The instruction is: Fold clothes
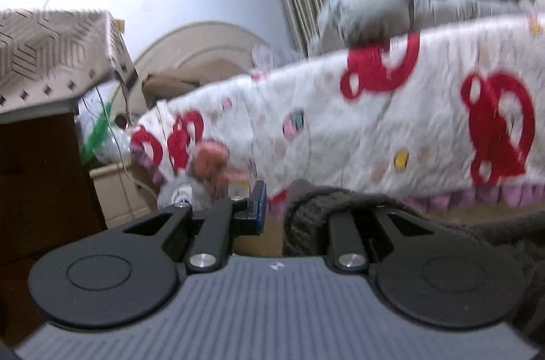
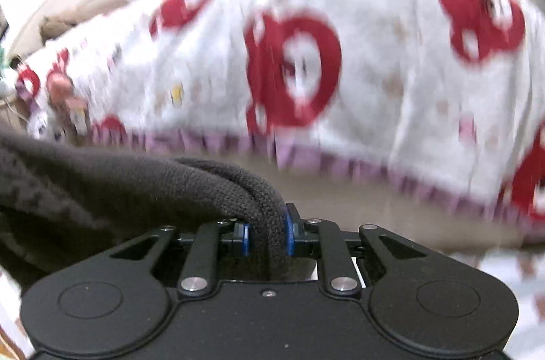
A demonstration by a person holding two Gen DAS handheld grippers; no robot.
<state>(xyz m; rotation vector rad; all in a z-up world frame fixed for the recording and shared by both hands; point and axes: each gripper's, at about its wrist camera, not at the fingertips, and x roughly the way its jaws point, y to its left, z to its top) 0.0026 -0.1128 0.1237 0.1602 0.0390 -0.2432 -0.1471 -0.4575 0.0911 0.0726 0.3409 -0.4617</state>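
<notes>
Left gripper (image 1: pixel 272 206): jaws narrow, dark brown knitted garment (image 1: pixel 316 210) bunched over its right finger, grip unclear. Right gripper (image 2: pixel 265 232): jaws clamped on a thick knit fold (image 2: pixel 259 199). Behind, white bedcover with red prints (image 2: pixel 374 70). No readable writing.

No readable text in either view

We find no legible words, brands or numbers. The red shapes on the white bedcover (image 1: pixel 391 121) are pattern, not lettering, and a small pale mark on the left gripper's grey housing (image 1: pixel 274 266) is perhaps a logo, too tiny to read.
</notes>
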